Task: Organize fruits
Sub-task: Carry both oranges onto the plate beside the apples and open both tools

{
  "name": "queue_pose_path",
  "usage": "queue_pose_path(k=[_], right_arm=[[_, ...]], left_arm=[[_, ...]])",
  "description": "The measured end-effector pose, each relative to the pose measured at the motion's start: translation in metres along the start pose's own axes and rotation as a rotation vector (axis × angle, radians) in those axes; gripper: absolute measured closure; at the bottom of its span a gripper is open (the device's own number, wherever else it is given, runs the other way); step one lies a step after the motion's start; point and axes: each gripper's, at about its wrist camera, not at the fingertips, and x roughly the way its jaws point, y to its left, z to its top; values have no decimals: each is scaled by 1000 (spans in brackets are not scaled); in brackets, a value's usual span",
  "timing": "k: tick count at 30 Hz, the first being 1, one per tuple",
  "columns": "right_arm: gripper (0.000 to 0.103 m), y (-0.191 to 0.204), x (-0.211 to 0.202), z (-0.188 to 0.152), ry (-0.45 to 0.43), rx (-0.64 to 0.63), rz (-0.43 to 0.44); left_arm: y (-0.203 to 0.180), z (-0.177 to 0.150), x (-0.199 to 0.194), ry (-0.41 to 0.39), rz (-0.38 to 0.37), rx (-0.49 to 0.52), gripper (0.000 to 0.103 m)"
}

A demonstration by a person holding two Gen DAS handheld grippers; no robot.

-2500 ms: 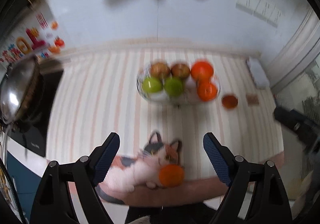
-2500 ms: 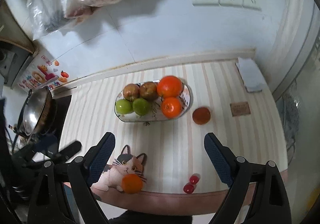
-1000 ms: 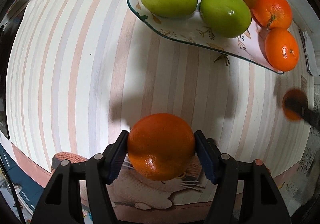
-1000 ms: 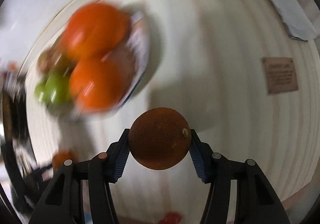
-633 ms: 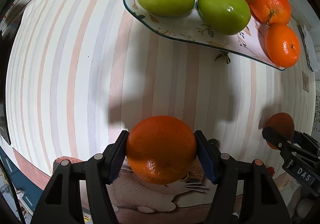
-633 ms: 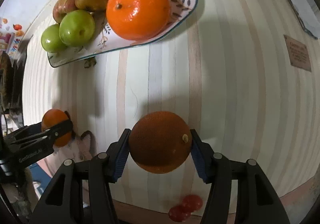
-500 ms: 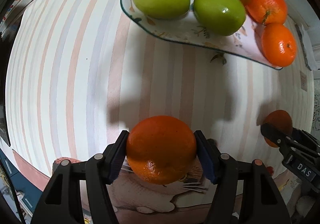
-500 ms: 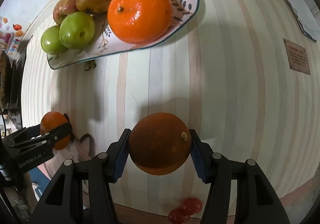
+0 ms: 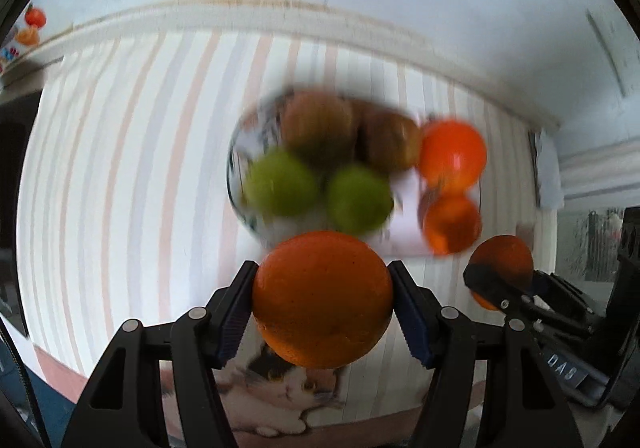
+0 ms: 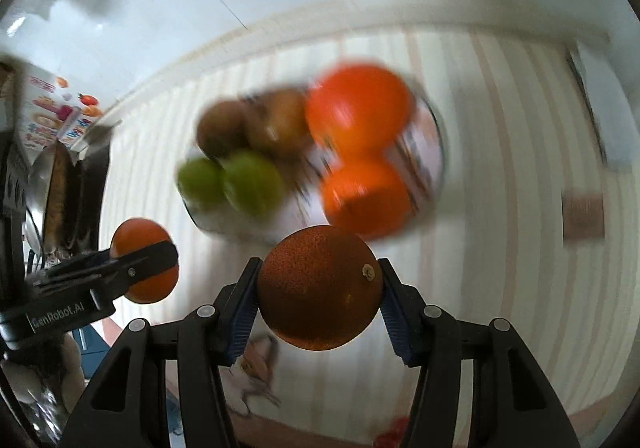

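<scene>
My left gripper (image 9: pixel 322 306) is shut on a bright orange (image 9: pixel 322 298) and holds it in the air in front of the fruit plate (image 9: pixel 404 240). My right gripper (image 10: pixel 318 304) is shut on a darker, brownish orange (image 10: pixel 320 288), also lifted. The plate (image 10: pixel 434 152) holds two green apples (image 9: pixel 280 184), two reddish-brown apples (image 9: pixel 320 124) and two oranges (image 9: pixel 452 154); it looks blurred. Each gripper shows in the other's view: the right one with its fruit (image 9: pixel 502 266), the left one with its orange (image 10: pixel 144 260).
The striped tabletop (image 9: pixel 120 168) runs back to a white wall. A cat-shaped mat (image 9: pixel 280 388) lies at the near edge. A small brown coaster (image 10: pixel 582 216) lies at the right, small red fruits (image 10: pixel 394 434) at the near edge, a steel pot (image 10: pixel 48 184) at the left.
Both grippers have lifted and tilted up with their oranges; the views have swung from looking down at the table to looking across it, and the plate now appears farther and blurred.
</scene>
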Motion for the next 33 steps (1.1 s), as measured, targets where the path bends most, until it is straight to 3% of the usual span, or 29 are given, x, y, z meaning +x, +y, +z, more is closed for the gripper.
queue_pose_path(k=[5,11,16,22,33], right_arm=[[45,37,13,44,1,-78,-50],[45,42,42,55,68,-137,-149],[45,47,43,48,74,-165,-185],[44,40,60,37,113,-129,-175],[43,38,60,29,60,-85,-181]], left_arm=[[39,55,11,25,39,-17,40],[57,98,42,95,50,-47,40],[53,103,50,104,59,-25,40],[68,105,53,105,-1,-99,38],[88,103,64,100,-70,-170,37]])
